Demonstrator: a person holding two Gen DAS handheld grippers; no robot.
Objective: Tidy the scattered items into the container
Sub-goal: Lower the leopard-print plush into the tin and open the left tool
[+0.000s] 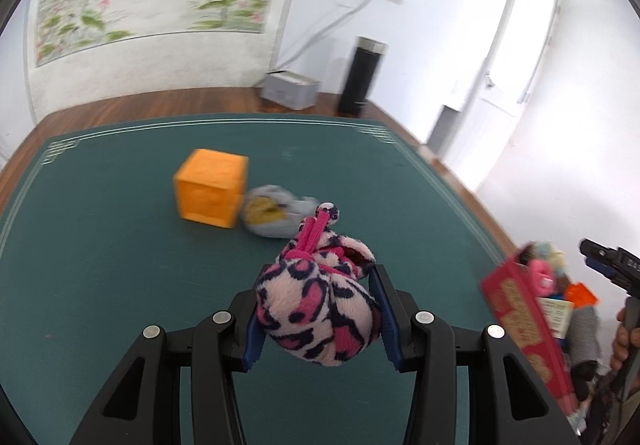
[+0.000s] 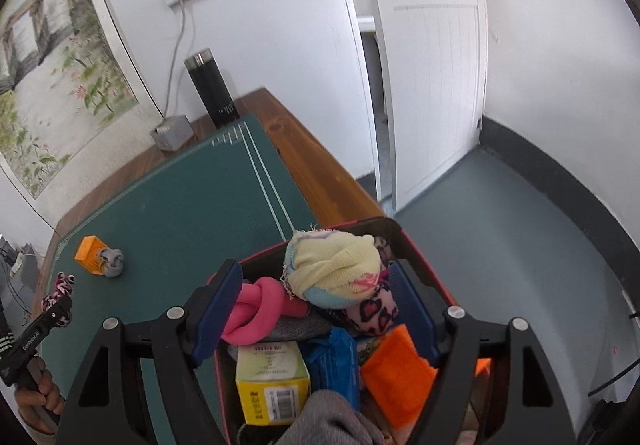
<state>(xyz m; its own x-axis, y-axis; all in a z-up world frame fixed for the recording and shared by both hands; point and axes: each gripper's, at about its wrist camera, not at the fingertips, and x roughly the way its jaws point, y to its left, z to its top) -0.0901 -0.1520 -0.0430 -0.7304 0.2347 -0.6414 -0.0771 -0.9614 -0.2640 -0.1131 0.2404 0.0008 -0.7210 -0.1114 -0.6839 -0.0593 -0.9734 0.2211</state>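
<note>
Your landmark is the green mat (image 1: 120,285) on the wooden table; everything else sits relative to it. At the mat's right edge stands the red box (image 2: 384,225), packed with a yellow carton (image 2: 272,385), an orange cloth (image 2: 396,373), a knotted pink sock (image 2: 256,309) and a pale yellow sock bundle (image 2: 336,269) on top. Your right gripper (image 2: 316,309) hangs over the box with its fingers spread wide to either side of that yellow bundle, pressing on nothing. Toward the mat's far left side sits an orange cube (image 1: 210,189), with a grey and yellow sock ball (image 1: 272,215) touching it. Your left gripper (image 1: 316,309) is raised above the mat's near half, its blue pads (image 1: 384,301) clamped on a pink leopard-print sock bundle (image 1: 320,305), which is clear of the mat.
</note>
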